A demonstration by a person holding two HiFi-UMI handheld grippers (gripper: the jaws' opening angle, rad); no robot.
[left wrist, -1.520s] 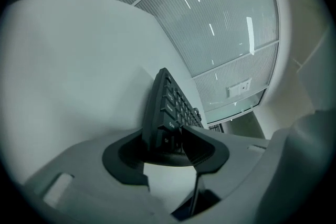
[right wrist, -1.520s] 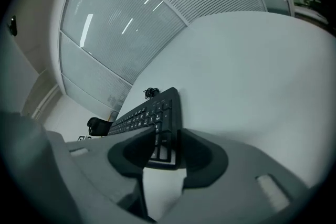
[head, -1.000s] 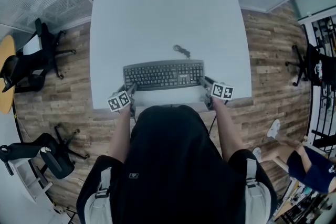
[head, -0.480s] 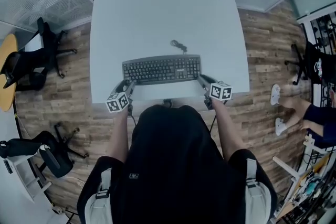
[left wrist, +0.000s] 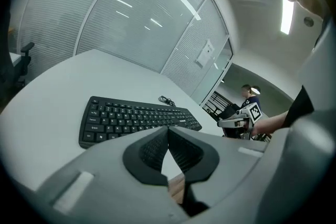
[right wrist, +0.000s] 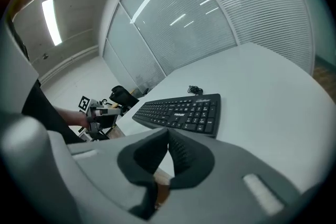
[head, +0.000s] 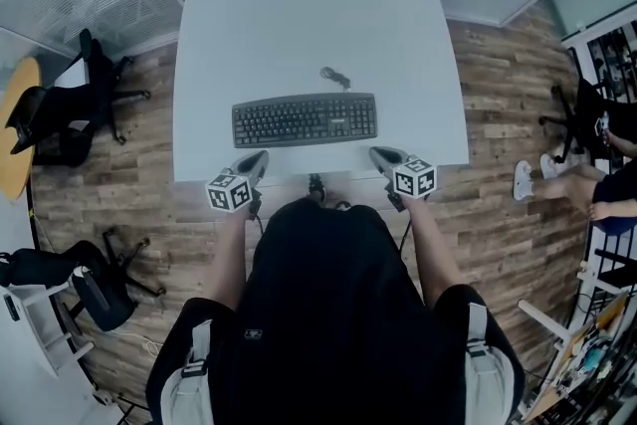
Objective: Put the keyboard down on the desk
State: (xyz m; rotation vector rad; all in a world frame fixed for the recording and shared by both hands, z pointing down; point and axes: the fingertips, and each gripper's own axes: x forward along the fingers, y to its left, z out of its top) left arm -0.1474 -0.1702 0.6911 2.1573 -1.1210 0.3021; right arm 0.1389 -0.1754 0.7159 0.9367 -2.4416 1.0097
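The black keyboard (head: 305,119) is lying flat on the white desk (head: 309,5), its coiled cable (head: 338,76) just behind its far edge. A small white brand mark is showing among its right-hand keys, too small to read, and the key legends are blurring out as well. The left gripper (head: 259,157) is hanging near the keyboard's near left corner, apart from it, and the right gripper (head: 377,154) near its near right corner, also apart. Each is carrying a cube with black-and-white square markers. In the gripper views both pairs of jaws are closing fully together, ribbed pads touching, with nothing between them.
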